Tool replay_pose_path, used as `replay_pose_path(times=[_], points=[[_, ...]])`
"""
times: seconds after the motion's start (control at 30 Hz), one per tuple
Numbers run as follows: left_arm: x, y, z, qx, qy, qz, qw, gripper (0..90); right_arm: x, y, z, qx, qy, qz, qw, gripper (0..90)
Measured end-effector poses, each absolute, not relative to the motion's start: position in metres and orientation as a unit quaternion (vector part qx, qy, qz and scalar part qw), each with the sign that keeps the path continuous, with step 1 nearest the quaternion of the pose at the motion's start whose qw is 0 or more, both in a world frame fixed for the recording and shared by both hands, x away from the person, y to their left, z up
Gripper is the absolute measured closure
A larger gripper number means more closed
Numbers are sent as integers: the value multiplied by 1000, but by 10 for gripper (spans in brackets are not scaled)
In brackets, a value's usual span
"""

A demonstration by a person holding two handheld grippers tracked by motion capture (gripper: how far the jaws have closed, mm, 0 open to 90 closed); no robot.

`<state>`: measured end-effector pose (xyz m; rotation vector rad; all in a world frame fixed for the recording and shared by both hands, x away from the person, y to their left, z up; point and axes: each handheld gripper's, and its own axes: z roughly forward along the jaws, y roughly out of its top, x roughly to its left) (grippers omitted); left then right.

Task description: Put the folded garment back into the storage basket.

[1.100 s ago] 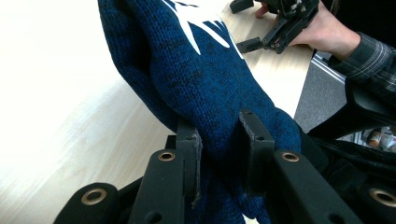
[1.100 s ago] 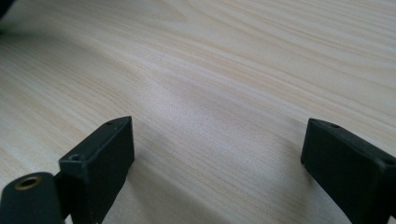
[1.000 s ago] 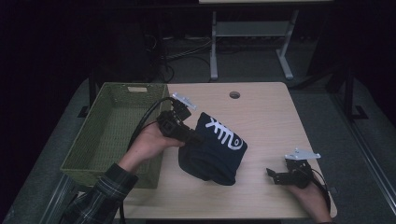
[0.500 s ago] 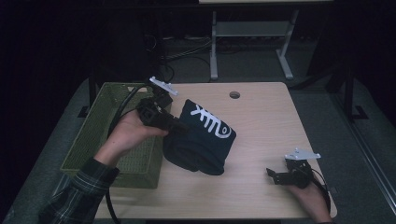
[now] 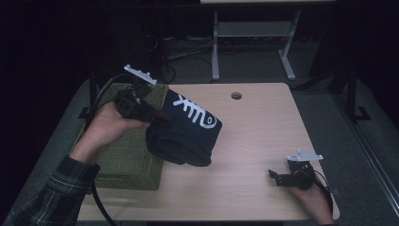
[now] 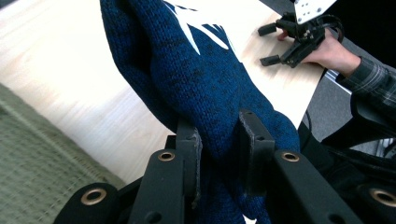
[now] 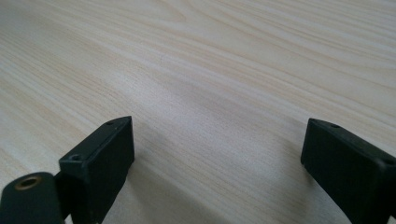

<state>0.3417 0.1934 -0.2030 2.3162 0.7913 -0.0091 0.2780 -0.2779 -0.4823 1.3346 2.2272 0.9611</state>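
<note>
Left hand-held gripper (image 5: 157, 117) clamped on folded navy knitted sweater with white lettering (image 5: 188, 129), lifted beside green woven basket (image 5: 127, 160); next, carrying over rim and releasing. Right hand-held gripper (image 5: 277, 176) wide open, empty, far from basket.

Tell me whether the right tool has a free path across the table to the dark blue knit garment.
Probably yes. The right tool sits open on bare table, nothing between it and the knit garment. But the left tool grips the garment, lifted partly over the green basket.
</note>
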Motion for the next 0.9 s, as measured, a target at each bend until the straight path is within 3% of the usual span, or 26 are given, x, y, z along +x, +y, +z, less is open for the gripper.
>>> replay_pose_path(times=[0.9], points=[[326,293,-175,847,378,29,372,731,278,-278,-482,474,790,341,186,94]])
